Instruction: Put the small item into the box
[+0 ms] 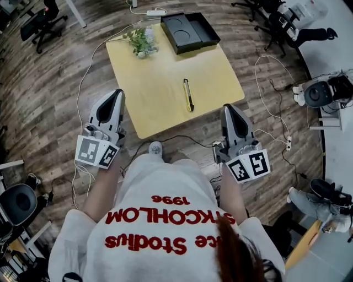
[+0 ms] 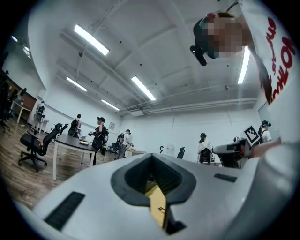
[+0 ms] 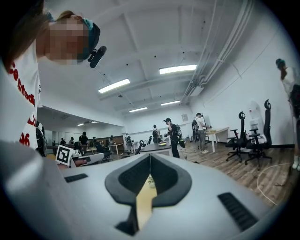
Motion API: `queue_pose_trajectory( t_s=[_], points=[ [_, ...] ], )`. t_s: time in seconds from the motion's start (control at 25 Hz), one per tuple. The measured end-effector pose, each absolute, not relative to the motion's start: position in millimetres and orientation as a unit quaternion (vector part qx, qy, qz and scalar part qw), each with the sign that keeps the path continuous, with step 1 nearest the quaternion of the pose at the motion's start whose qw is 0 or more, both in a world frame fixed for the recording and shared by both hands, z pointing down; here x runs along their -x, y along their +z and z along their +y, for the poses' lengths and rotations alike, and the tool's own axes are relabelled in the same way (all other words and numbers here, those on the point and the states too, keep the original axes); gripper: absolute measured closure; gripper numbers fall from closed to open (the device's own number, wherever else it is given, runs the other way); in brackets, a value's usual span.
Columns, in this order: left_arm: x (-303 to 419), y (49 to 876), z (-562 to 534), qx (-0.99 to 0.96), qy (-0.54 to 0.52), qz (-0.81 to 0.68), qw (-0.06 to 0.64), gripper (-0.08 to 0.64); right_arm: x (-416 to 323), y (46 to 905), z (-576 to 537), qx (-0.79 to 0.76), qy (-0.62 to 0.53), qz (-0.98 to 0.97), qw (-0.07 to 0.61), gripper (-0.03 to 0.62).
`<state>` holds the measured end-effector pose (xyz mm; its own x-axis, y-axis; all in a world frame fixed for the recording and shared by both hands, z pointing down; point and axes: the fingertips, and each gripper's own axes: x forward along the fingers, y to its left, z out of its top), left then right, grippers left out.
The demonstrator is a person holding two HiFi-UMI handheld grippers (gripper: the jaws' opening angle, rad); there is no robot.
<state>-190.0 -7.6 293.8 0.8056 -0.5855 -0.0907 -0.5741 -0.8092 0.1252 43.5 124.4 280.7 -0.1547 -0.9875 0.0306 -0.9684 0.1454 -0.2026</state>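
Note:
A slim yellow-and-black item lies on the yellow table, right of its middle. At the table's far edge an open black box sits with nothing visible inside. Both grippers are held low in front of the person, short of the table's near edge. My left gripper is off the near left corner and my right gripper is off the near right corner. Each has its jaws together with nothing between them. In the left gripper view and the right gripper view only a sliver of yellow table shows through the closed jaws.
A small sprig of flowers lies at the table's far left, beside the box. Cables trail over the wooden floor around the table, with a power strip behind it. Office chairs and a white desk stand around. Other people are in the room.

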Motion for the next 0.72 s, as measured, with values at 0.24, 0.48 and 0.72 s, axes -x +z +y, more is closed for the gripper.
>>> queue_pose_trajectory(
  t_s=[0.24, 0.48, 0.72],
  points=[
    [189, 308, -23, -0.949, -0.047, -0.306, 0.064, 0.552, -51, 287, 111, 0.651, -0.102, 0.751, 0.041, 0.586],
    [188, 312, -33, -0.941, -0.049, -0.330, 0.063, 0.552, -59, 292, 85, 0.637, -0.102, 0.763, 0.039, 0.586],
    [184, 307, -47, -0.924, -0.051, -0.374, 0.051, 0.552, -70, 291, 44, 0.599, -0.099, 0.793, 0.049, 0.586]
  ],
)
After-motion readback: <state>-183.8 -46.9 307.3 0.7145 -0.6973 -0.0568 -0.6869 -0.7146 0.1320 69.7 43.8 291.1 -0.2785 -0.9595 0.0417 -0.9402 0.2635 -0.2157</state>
